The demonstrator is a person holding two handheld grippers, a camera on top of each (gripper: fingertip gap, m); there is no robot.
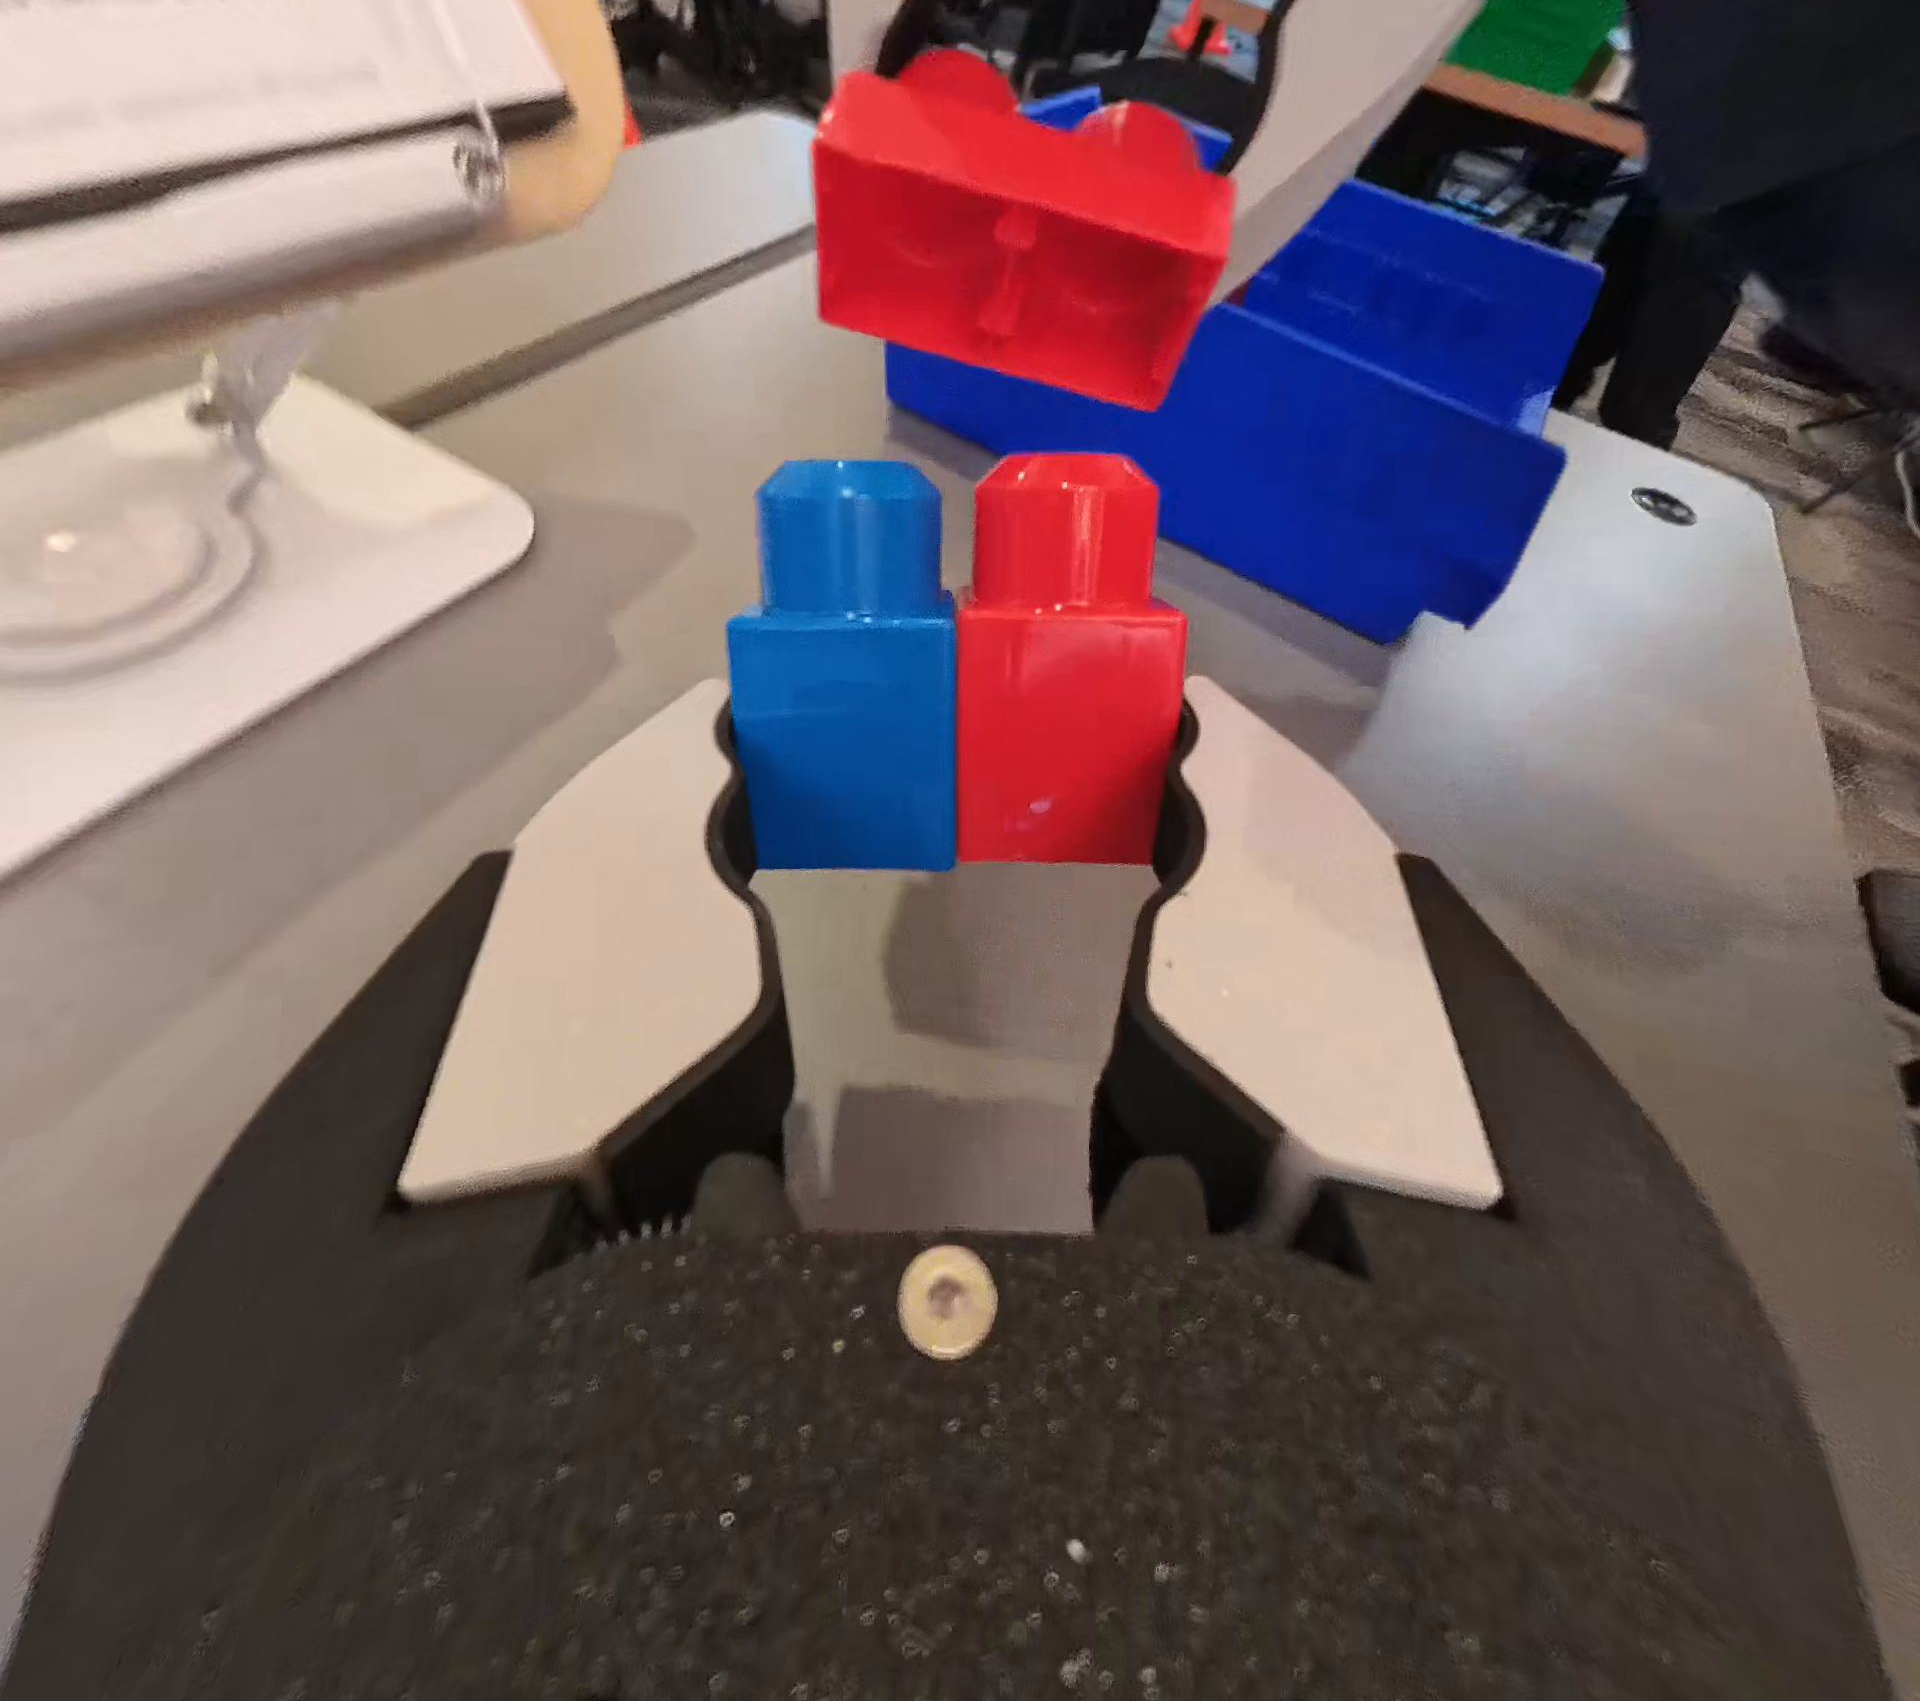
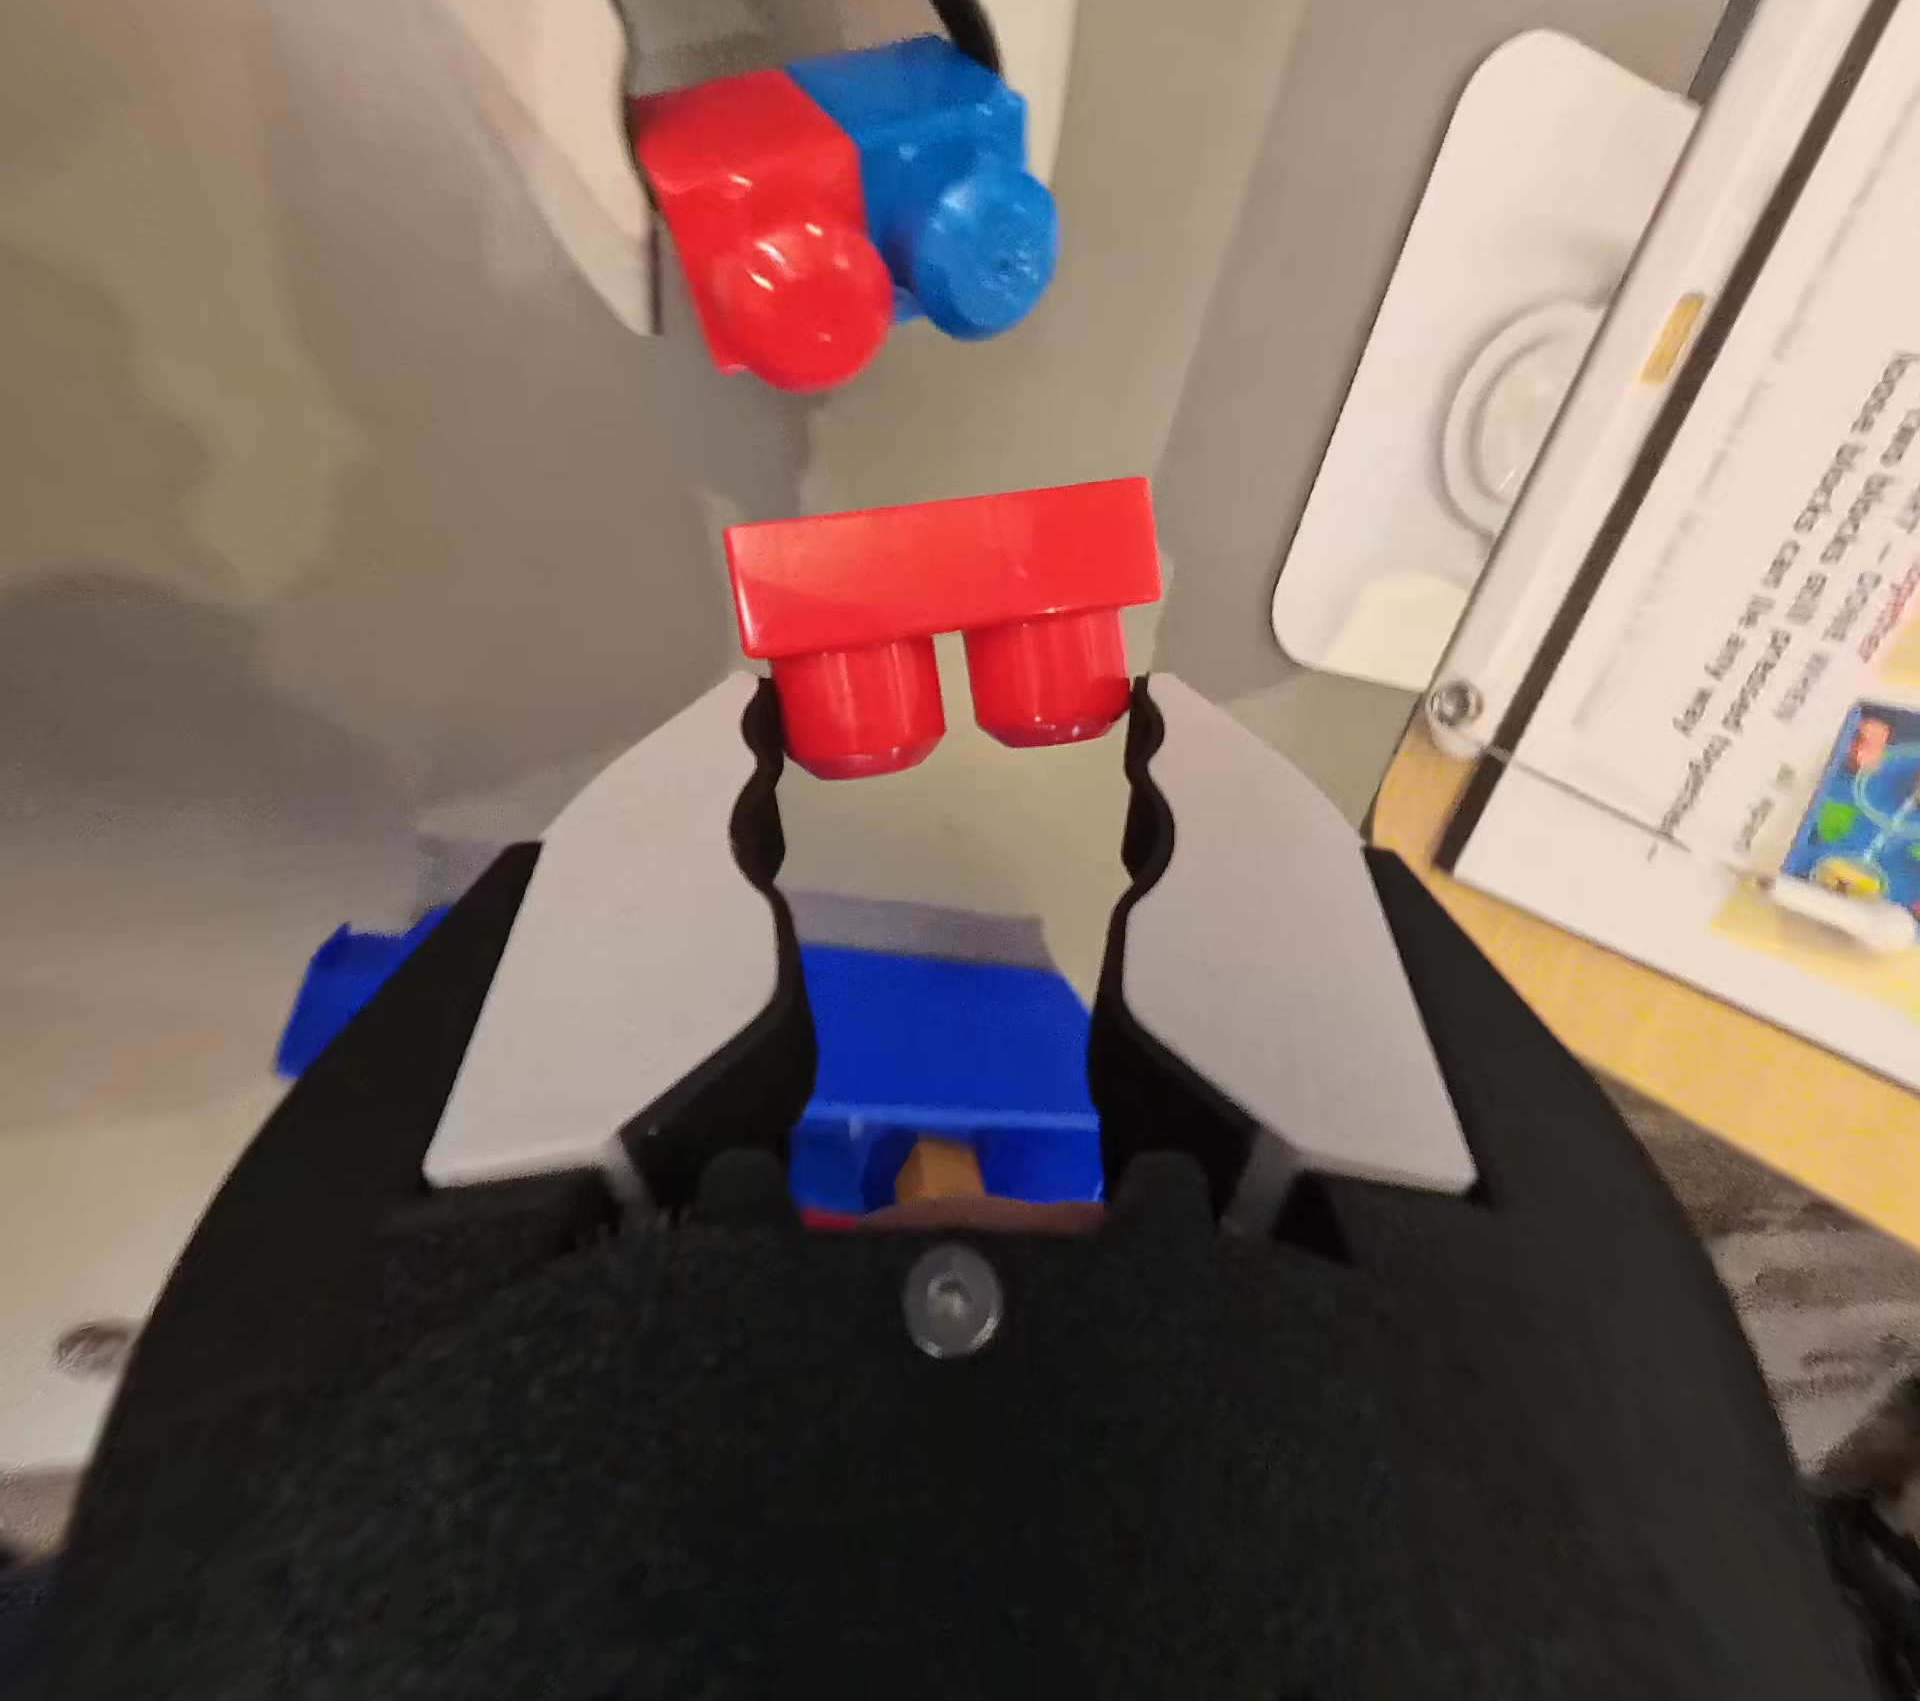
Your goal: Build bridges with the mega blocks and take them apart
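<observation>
In the left wrist view, two single-stud blocks are gripped side by side between the fingers of the left gripper: a blue single block on the left and a red single block on the right, their inner faces touching and their studs pointing away from the camera. Each finger presses the outer side of one block, so the fingers are spread only as wide as the pair and are clamped on it. The pair is held above the grey desk.

Beyond them, a red two-stud block is held tilted in the air, its hollow underside turned towards the two single blocks and clearly apart from them. In the right wrist view this same block is seen gripped by its two studs between the tips of the right gripper, whose fingers are closed on the studs' outer sides.

A blue bin stands on the desk at the far right, behind the raised block. An instruction sheet on a white stand is seen at the far left of the desk.
</observation>
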